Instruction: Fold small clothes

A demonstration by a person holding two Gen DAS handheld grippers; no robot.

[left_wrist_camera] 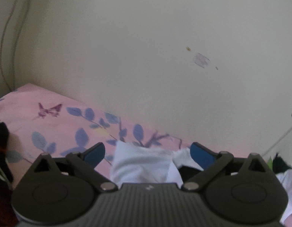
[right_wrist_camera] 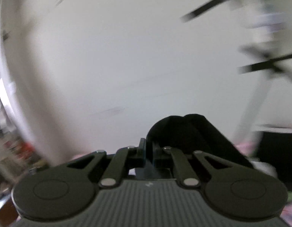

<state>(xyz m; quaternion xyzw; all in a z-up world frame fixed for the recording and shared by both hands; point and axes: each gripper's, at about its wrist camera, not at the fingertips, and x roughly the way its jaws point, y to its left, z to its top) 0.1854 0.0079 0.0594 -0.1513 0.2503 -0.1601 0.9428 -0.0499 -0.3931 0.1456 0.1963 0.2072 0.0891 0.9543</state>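
Note:
My left gripper (left_wrist_camera: 146, 149) stands open, its blue fingers (left_wrist_camera: 94, 152) spread wide. A folded white garment (left_wrist_camera: 144, 164) lies between them on the pink flowered bedsheet (left_wrist_camera: 51, 121), and neither pad touches it. In the right wrist view my right gripper (right_wrist_camera: 146, 145) is shut on a black garment (right_wrist_camera: 183, 130), which bunches up above the fingertips and drapes off to the right. That view is blurred by motion and shows mostly bare wall.
A pale wall (left_wrist_camera: 146, 56) rises right behind the bed. A cable (left_wrist_camera: 5, 56) runs down the left corner. A dark garment (left_wrist_camera: 0, 141) lies at the left edge and more white cloth (left_wrist_camera: 289, 189) at the right. Blurred dark bars (right_wrist_camera: 267, 64) stand at upper right.

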